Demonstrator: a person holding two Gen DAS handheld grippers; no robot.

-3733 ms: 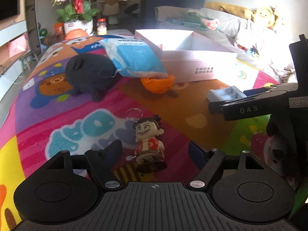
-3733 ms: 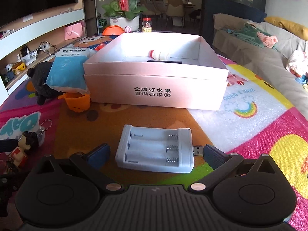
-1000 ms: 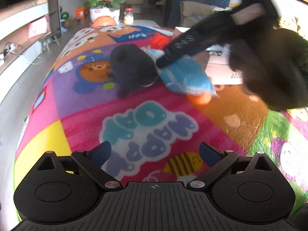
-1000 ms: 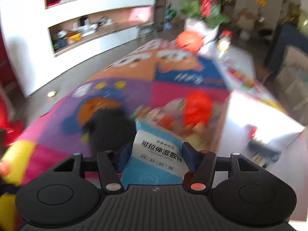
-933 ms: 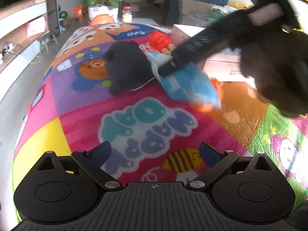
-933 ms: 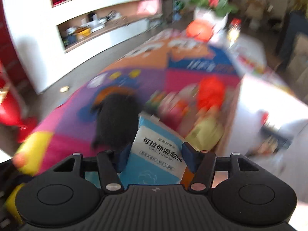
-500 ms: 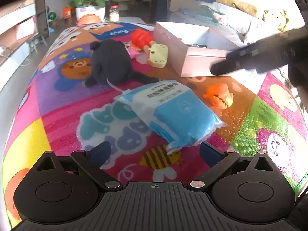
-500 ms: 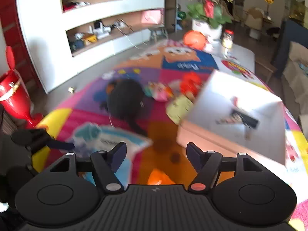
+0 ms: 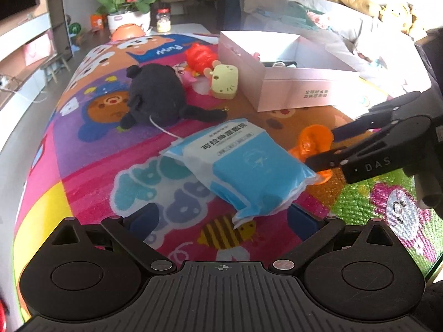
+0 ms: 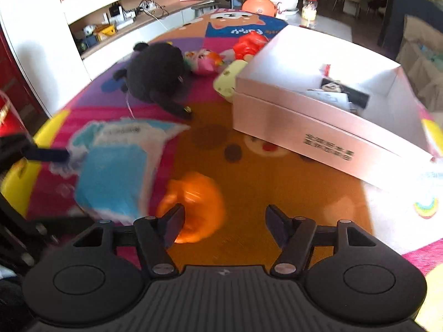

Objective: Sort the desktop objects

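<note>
Mat point(image 9: 91, 149) fills most of the left wrist view; its left edge curves down the left side of the frame, floor beyond. Bare stretch of mat at centre-left and lower centre, betw black plush point(image 9: 155, 96) and the left gripper point(image 9: 221, 218). In the right wrist view there's open orange mat at centre, betw the pink box point(image 10: 318, 127) at upper right and the orange toy point(image 10: 199, 207) at lower centre.

Left gripper: fingers spread wide, nothing betw them. Blue packet point(image 9: 243, 163) lies flat on the mat at frame centre, its near corner reaching down just betw the fingertips, not pinched.

Right gripper point(image 10: 224, 224): fingers spread apart, empty. In the right wrist view the orange toy sits just ahead of the left finger point(image 10: 174, 221), partly behind it; contact can't tell, view is blurred. In the left wrist view the right gripper point(image 9: 329, 146) comes in from the right edge, tips either side of the orange toy point(image 9: 313, 144), which is just right of the packet.

Box at upper right of the left wrist view point(image 9: 299, 88), open top, few small items inside, too small to name. Yellow toy point(image 9: 224, 80) and red toy point(image 9: 199, 56) lie at upper centre, beside the box's left wall, near the plush. Packet shows at left-centre of the right wrist view point(image 10: 116, 166), blurred.
</note>
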